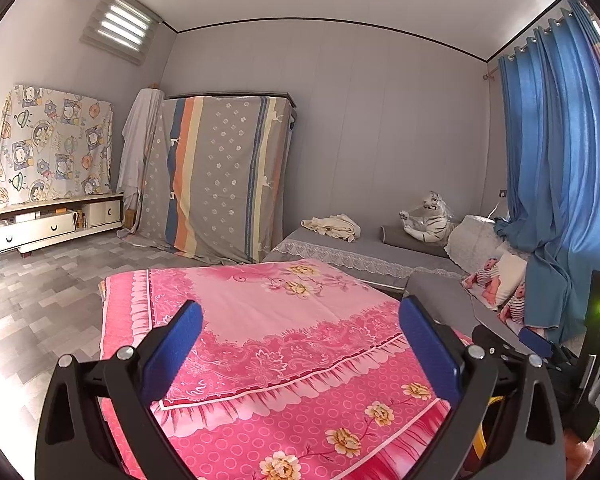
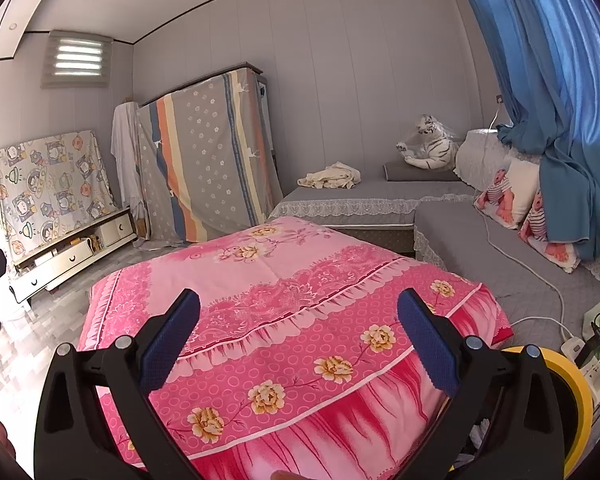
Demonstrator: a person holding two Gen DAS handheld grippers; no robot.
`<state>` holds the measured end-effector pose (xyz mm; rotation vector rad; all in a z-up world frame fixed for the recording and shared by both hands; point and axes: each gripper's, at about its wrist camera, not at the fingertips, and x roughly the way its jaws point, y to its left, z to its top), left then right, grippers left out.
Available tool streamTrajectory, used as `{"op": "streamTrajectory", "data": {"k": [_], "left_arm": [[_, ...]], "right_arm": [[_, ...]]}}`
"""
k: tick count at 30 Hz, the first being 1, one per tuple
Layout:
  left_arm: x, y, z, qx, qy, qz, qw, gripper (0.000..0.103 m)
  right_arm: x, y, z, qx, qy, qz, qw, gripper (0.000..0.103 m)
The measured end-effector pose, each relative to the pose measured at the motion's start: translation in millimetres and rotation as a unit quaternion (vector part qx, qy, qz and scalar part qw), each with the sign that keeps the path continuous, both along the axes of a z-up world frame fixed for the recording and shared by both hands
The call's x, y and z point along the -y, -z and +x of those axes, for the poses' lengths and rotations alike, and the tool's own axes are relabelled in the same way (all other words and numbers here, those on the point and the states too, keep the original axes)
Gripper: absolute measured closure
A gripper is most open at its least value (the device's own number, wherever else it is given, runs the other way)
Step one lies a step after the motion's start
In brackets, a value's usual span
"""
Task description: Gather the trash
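My left gripper [image 1: 300,344] is open and empty, held above a table covered with a pink flowered cloth [image 1: 284,344]. My right gripper [image 2: 300,340] is open and empty above the same pink cloth [image 2: 292,320]. The right gripper also shows at the right edge of the left wrist view [image 1: 536,340]. A yellow-rimmed bin [image 2: 572,384] stands at the lower right, partly hidden behind the right finger, with something crumpled inside. No loose trash shows on the cloth.
A grey corner sofa [image 2: 380,192] holds a cream cloth [image 2: 332,176], a white plush tiger [image 2: 432,148] and baby-print cushions [image 2: 508,196]. A power strip with cables [image 2: 580,352] lies on the sofa. Blue curtains [image 2: 560,80] hang right. A covered wardrobe [image 2: 204,160] and low cabinet [image 2: 72,252] stand left.
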<state>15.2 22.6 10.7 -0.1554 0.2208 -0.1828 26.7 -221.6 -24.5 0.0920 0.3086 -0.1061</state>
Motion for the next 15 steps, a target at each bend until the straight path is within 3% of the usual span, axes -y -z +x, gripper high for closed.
{"op": "streamTrajectory", "data": {"k": [15], "left_arm": [[2.6, 3.4, 1.3, -0.006, 0.004, -0.003, 1.0, 0.008]], "right_arm": [[0.4, 1.9, -0.5, -0.002, 0.001, 0.0, 1.0, 0.009]]}}
